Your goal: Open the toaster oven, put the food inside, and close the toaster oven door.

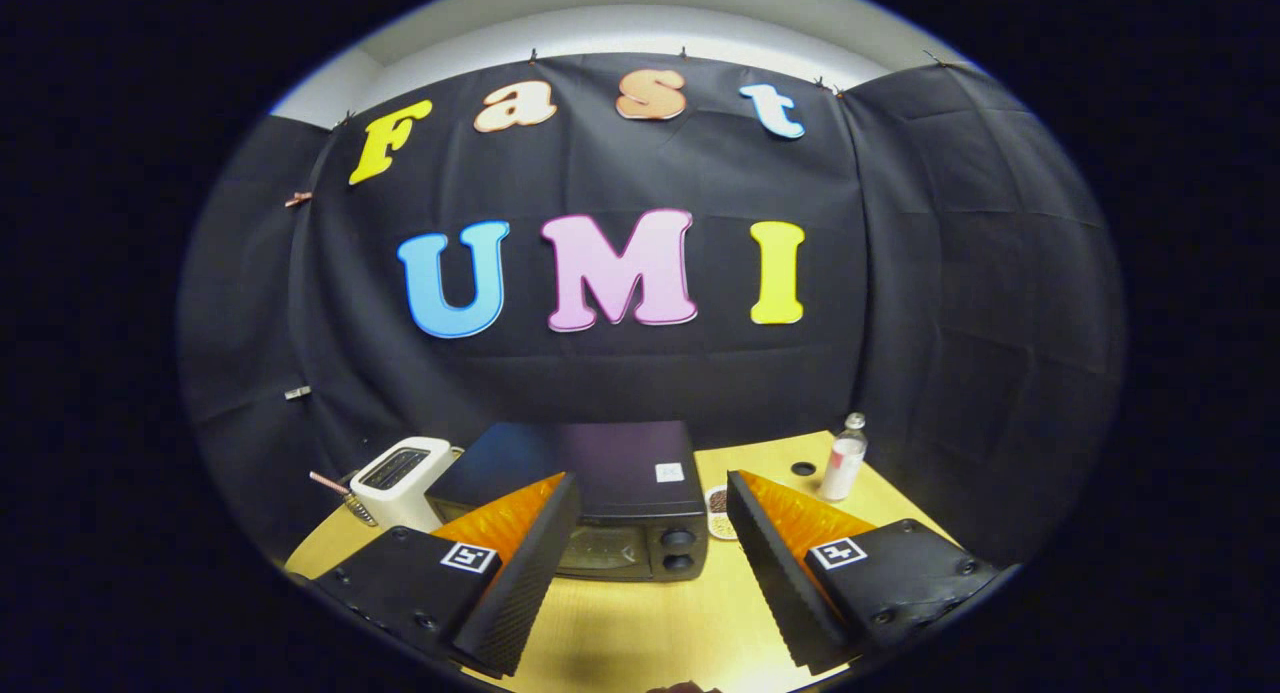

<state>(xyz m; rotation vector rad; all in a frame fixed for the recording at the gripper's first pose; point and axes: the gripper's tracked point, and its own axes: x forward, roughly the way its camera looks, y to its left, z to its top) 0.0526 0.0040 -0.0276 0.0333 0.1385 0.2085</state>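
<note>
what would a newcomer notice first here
The black toaster oven sits on the wooden table just beyond the open claw, its door closed. A white pop-up toaster stands beside it on one side; a small dish of food and a clear bottle stand on the other.

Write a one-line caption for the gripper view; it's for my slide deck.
Open gripper hovers over the wooden table, facing the closed toaster oven flanked by white toaster and bottle.

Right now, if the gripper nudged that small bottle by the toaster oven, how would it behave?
The bottle stands upright, tall and narrow, so it probably tips easily. Being round, it would likely roll on the wooden table. The gripper is open, well short of it.
</note>
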